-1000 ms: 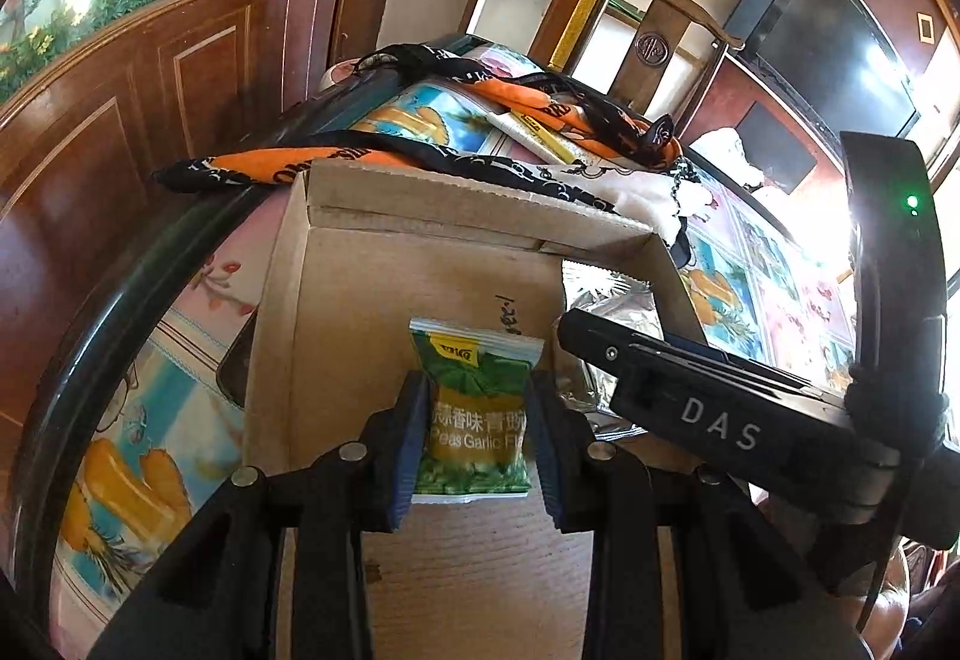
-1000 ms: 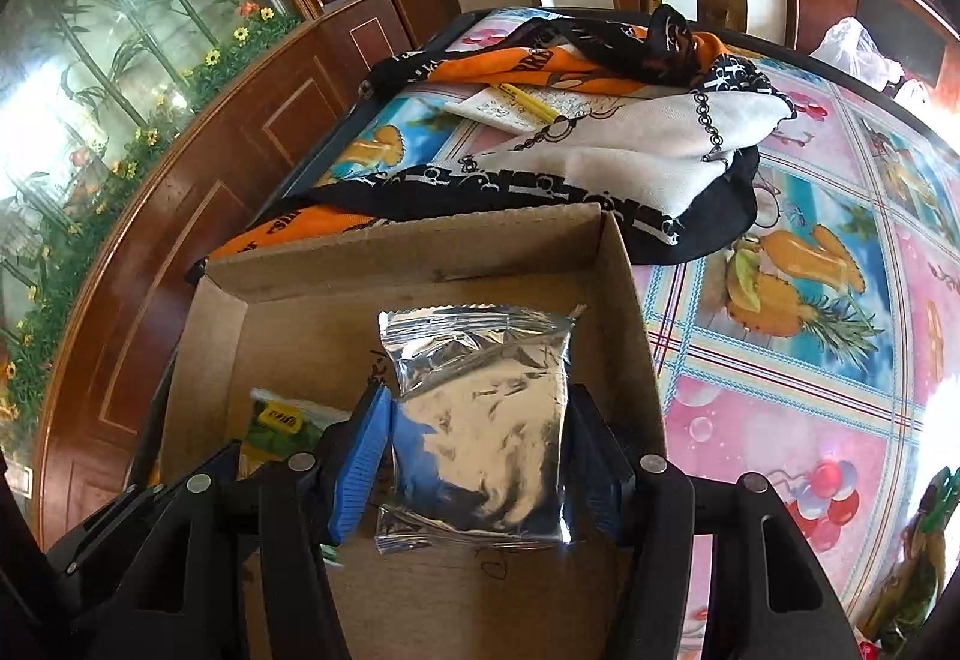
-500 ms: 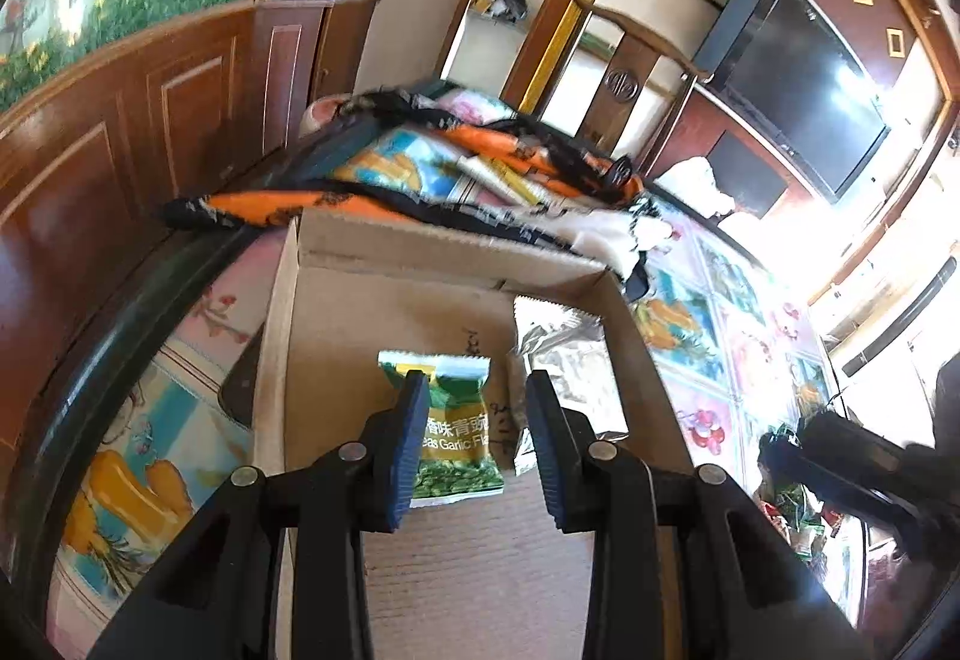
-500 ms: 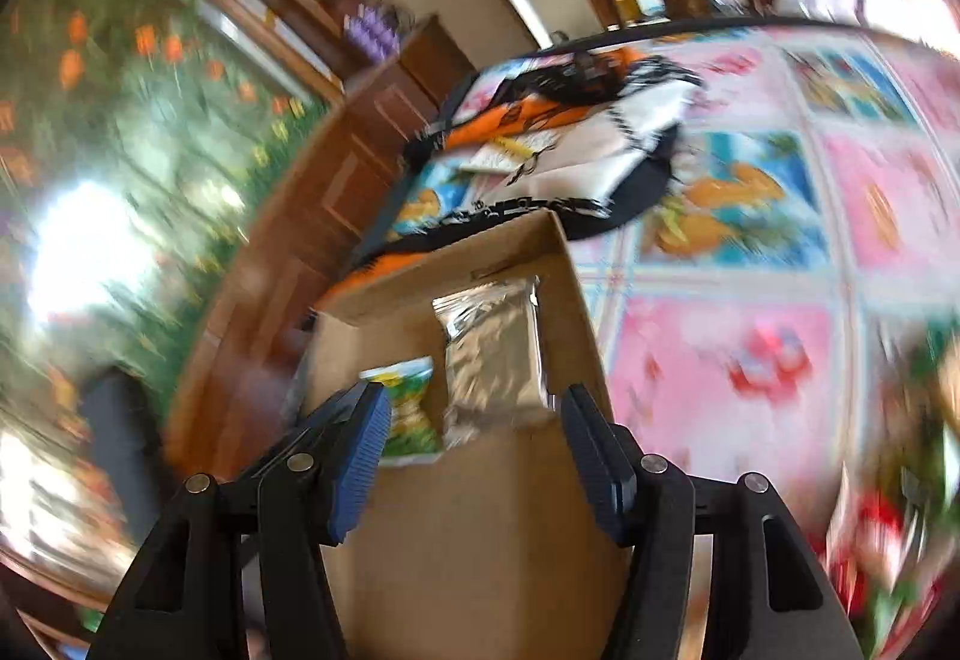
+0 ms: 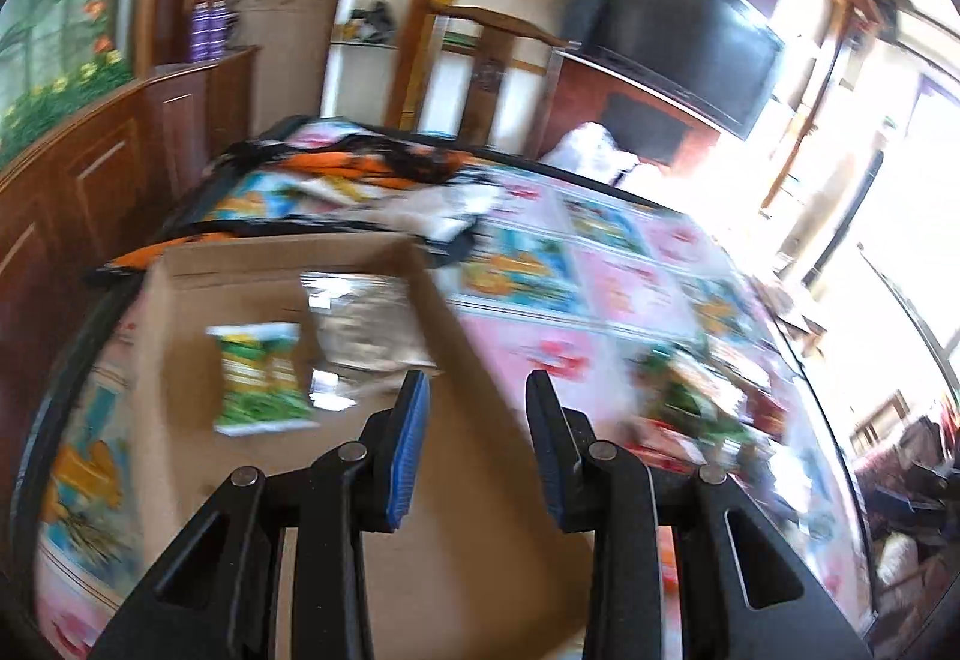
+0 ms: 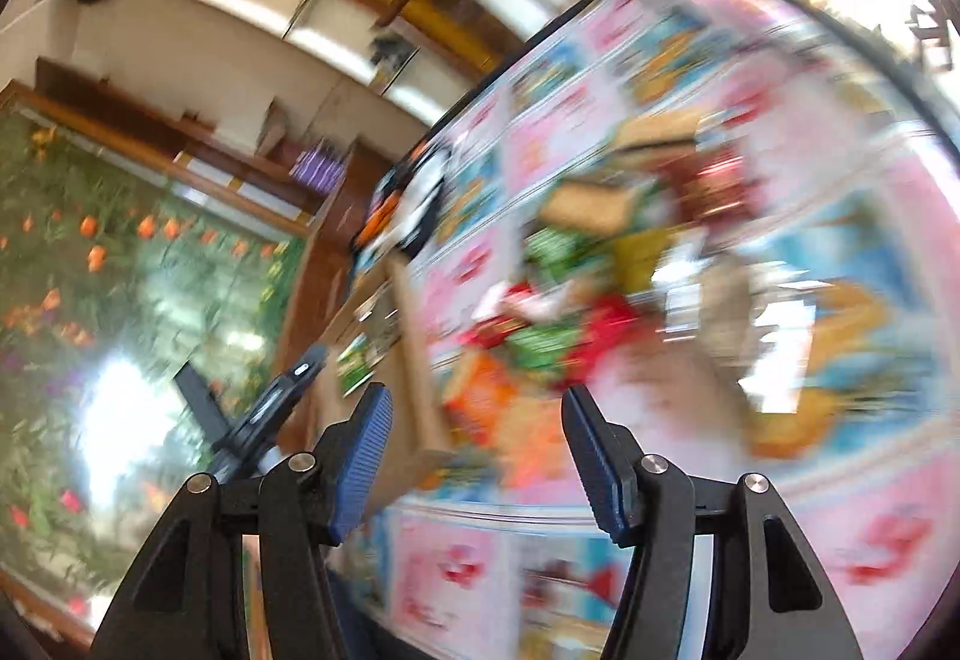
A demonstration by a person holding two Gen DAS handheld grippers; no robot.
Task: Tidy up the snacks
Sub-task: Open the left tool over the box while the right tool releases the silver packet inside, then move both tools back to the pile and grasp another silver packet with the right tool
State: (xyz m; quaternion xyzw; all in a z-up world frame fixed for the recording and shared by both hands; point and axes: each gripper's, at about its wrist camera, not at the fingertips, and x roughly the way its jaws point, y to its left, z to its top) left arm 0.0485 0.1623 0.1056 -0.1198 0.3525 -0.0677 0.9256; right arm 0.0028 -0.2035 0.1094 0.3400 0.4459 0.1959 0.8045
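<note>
- Spread under everything: a table (image 5: 612, 294) with a pink-and-blue fruit-print cover, blurred in both views.
- Lying across its far end: a heap of orange, black and white cloth (image 5: 360, 168).
- Sitting at the table's left side, just before the cloth: an open cardboard box (image 5: 180, 372), shallow, its right wall running toward the camera in the left view.
- Held above the box's right wall, pointing forward and slightly down: left gripper (image 5: 477, 450), jaws parted to a middling gap, nothing between them, blue pads facing each other.
- Held out over the table to the right of the box, view tilted hard: right gripper (image 6: 477, 456), jaws spread wide, nothing gripped.
- Piled on the cover well right of the box: loose snacks (image 6: 540, 312), red, green and orange packs, too smeared to tell apart or count.
- Flat on the box floor near the right wall: a silver pouch (image 5: 366, 324), crinkled and shiny.
- Flat on the box floor just left of the pouch: a green pea pack (image 5: 261, 378), yellow band near the top; impossible to say whether the two touch.
- Seen at the left of the right view, next to the box: a dark part of the other handheld rig (image 6: 270, 408).
</note>
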